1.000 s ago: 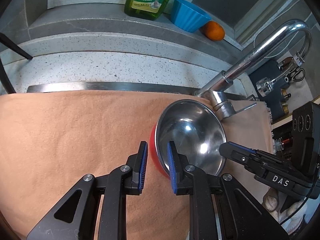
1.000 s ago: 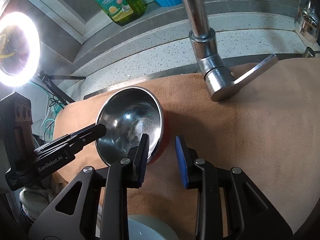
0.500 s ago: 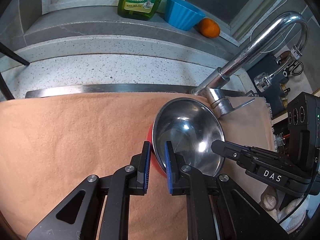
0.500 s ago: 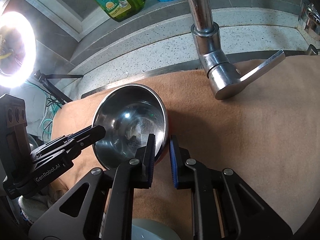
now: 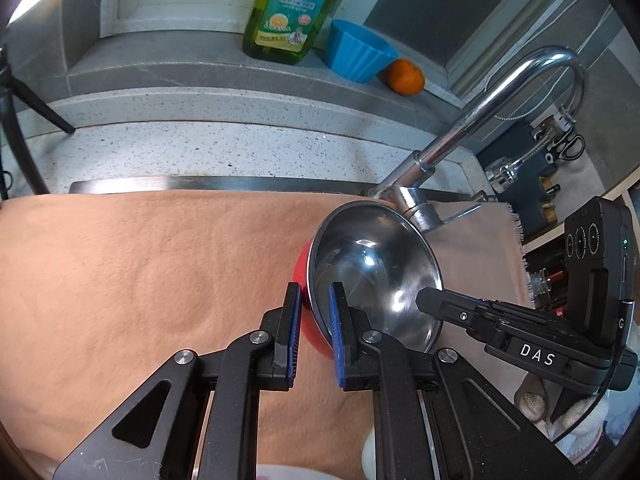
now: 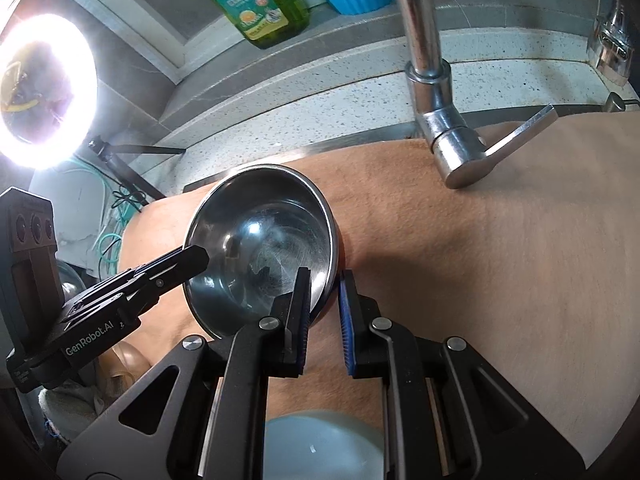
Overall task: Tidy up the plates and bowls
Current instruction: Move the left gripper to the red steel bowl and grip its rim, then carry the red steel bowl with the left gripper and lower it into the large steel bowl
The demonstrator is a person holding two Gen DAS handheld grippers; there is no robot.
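Note:
A steel bowl with a red outside is held tilted above the tan cloth. My left gripper is shut on its near rim, one pad inside and one on the red wall. My right gripper is shut on the opposite rim of the same bowl. Each gripper shows in the other's view: the right one and the left one. A pale blue-white dish lies under the right gripper.
A chrome faucet with its lever rises just behind the bowl. On the ledge stand a green soap bottle, a blue cup and an orange. A ring light glares at left.
Both grippers closed from open onto the bowl's rim, then lifted and tilted it a little. The view shifted slightly toward the ledge.

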